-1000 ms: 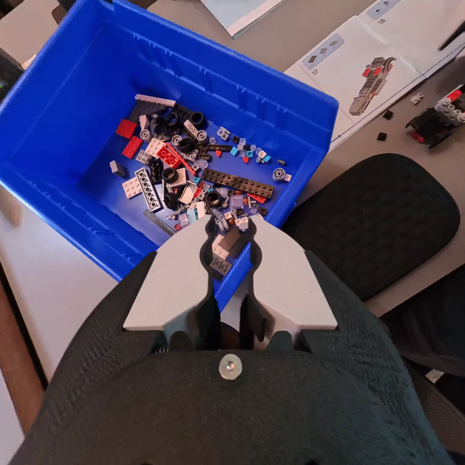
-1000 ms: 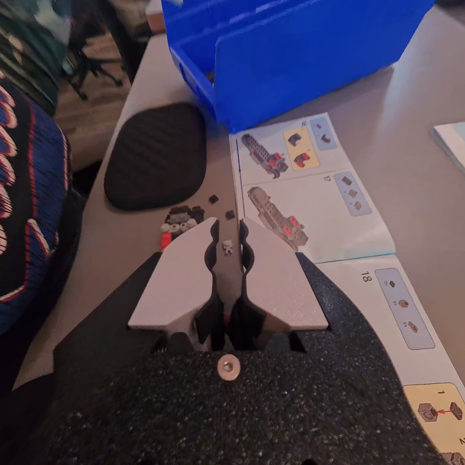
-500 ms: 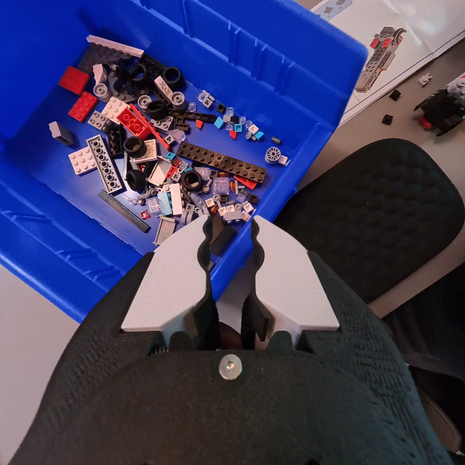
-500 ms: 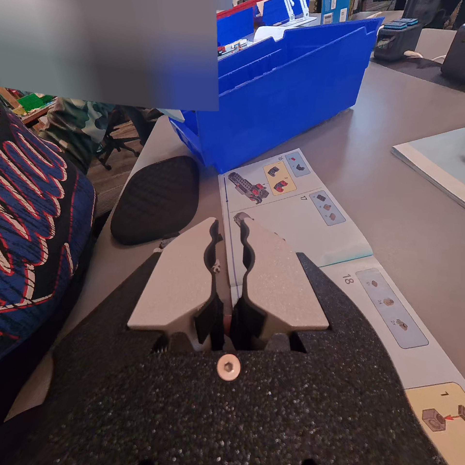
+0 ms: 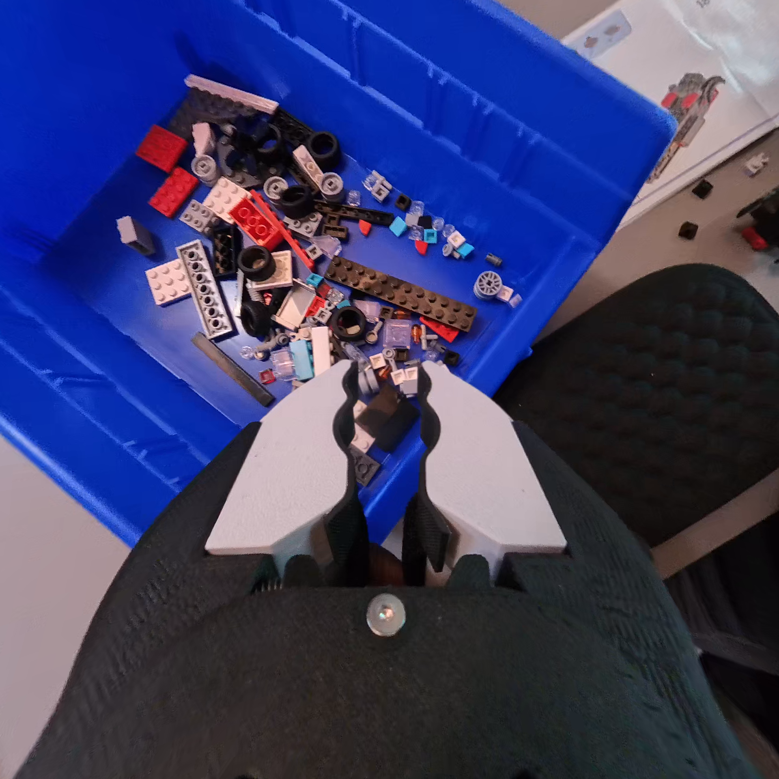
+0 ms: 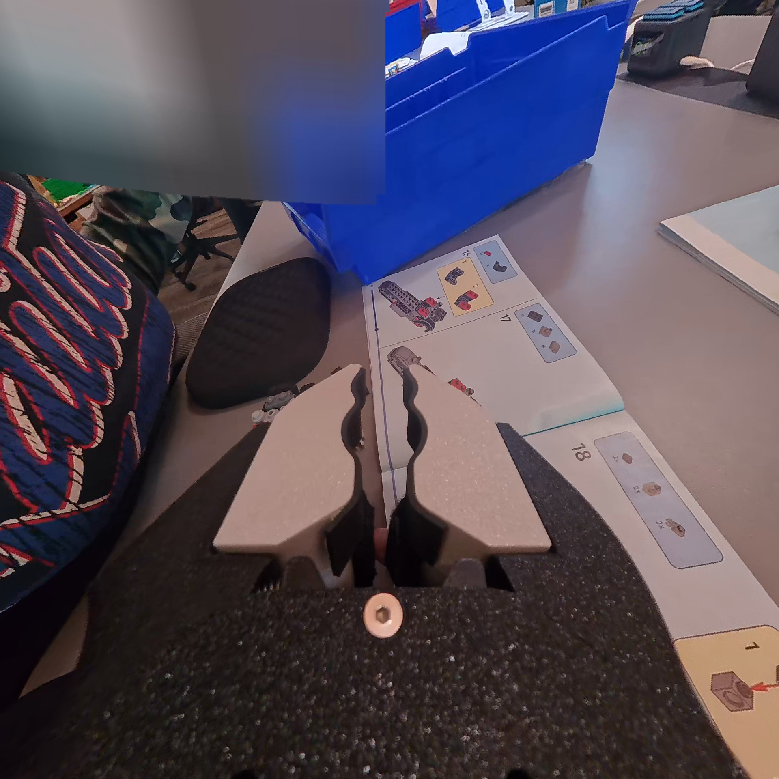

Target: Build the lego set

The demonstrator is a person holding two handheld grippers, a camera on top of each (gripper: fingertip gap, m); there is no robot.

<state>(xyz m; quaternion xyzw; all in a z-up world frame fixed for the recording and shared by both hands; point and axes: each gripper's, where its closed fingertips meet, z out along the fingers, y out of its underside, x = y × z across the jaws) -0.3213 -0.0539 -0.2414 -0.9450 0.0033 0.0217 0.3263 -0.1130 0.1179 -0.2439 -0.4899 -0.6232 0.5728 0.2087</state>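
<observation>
A blue bin (image 5: 421,84) holds several loose lego pieces: red bricks, black tyres, grey plates and a long black plate (image 5: 400,295). My left gripper (image 5: 388,371) is open and empty, above the bin's near corner, over small grey and dark pieces. My right gripper (image 6: 384,373) is open and empty, low over the table at the left edge of the open instruction booklet (image 6: 484,358). A small light piece (image 6: 360,440) lies just inside its left finger. The partly built model (image 6: 274,404) peeks out behind that finger and also shows in the left wrist view (image 5: 758,219).
A black padded armrest (image 5: 653,400) sits at the table edge next to the bin. Loose black pieces (image 5: 702,187) and a small grey piece (image 5: 756,159) lie near the model. A second booklet (image 6: 737,240) lies at the right. A person's patterned sleeve (image 6: 63,337) is at the left. Tip to tip, the grippers are about 30 cm apart.
My left gripper has moved in closer over the bin. My right gripper has tilted up from the table, and the small light piece now sits by its left finger. Both stay open.
</observation>
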